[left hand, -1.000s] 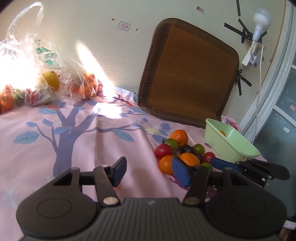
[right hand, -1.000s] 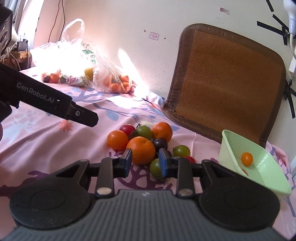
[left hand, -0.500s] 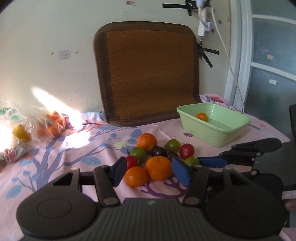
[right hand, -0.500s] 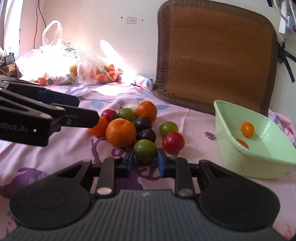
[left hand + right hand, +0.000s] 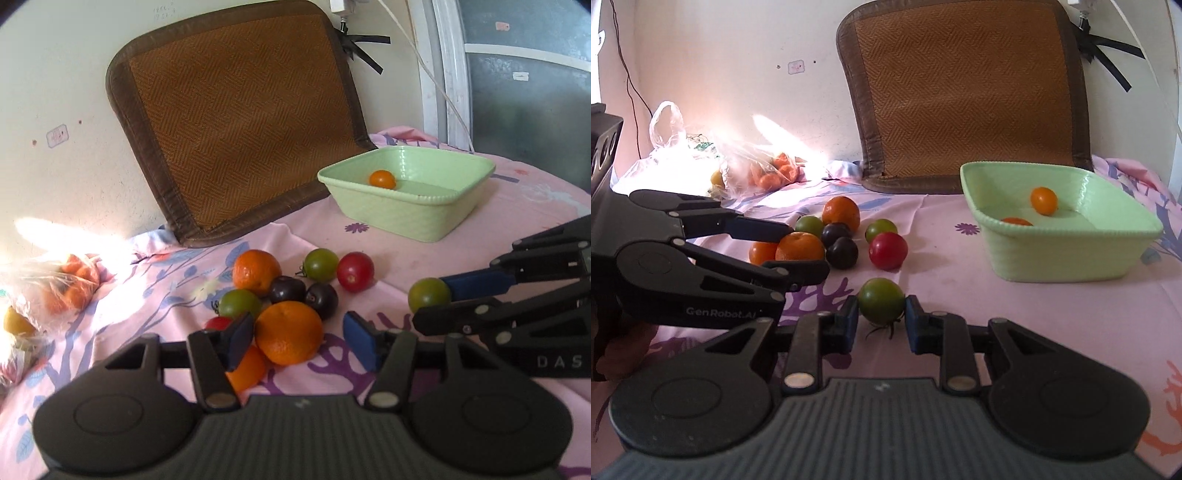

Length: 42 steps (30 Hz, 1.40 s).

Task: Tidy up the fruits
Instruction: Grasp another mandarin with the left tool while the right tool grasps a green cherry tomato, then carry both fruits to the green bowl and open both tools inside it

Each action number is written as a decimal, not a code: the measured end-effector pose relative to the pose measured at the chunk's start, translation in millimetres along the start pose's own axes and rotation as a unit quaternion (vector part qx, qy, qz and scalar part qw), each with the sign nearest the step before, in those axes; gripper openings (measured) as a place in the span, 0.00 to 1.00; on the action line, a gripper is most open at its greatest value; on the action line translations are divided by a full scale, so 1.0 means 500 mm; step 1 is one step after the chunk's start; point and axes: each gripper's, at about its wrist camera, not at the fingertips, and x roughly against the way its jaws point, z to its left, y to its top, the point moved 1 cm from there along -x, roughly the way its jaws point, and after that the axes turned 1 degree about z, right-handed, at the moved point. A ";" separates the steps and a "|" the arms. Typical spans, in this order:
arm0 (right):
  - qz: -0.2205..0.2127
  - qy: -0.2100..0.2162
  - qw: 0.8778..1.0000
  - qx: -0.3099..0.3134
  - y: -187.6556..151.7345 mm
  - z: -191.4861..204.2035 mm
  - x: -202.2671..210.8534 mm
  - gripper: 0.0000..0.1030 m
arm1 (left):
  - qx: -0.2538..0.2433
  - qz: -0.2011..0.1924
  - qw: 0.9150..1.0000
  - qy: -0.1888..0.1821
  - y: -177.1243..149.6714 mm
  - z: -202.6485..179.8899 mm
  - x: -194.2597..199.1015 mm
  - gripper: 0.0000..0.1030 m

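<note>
Right tool [image 5: 881, 319], bottom center of its frame, is clamped on a green tomato [image 5: 881, 301]. Left tool [image 5: 298, 341] has been closing around a big orange [image 5: 289, 331], one pad not touching yet.

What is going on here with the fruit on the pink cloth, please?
A person is sorting fruit with two handheld grippers. The right gripper is shut on a green tomato, pulled clear of the fruit pile. The left gripper has just been closing around a large orange, its pads not yet pressing it. The green basket holds two small orange fruits.
</note>
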 end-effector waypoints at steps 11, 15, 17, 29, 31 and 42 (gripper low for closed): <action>-0.009 -0.025 0.999 -0.042 -0.031 -0.046 0.064 0.29 | 0.030 -0.007 0.997 -0.073 -0.013 -0.059 0.082 0.40; -0.010 -0.021 0.999 -0.042 -0.052 -0.057 0.104 0.29 | 0.039 -0.011 0.995 -0.091 -0.027 -0.090 0.117 0.40; -0.005 -0.020 0.999 -0.036 -0.059 -0.055 0.109 0.29 | 0.038 -0.005 0.995 -0.092 -0.030 -0.100 0.117 0.40; -0.003 -0.032 0.999 0.005 -0.072 -0.038 0.101 0.29 | 0.030 0.005 0.997 -0.069 -0.040 -0.118 0.103 0.41; -0.011 -0.032 0.999 0.007 -0.069 -0.039 0.105 0.29 | 0.032 0.003 0.997 -0.069 -0.031 -0.116 0.101 0.40; -0.110 -0.125 0.986 -0.025 0.038 -0.164 0.106 0.29 | 0.056 -0.049 0.995 -0.073 0.174 -0.094 0.018 0.41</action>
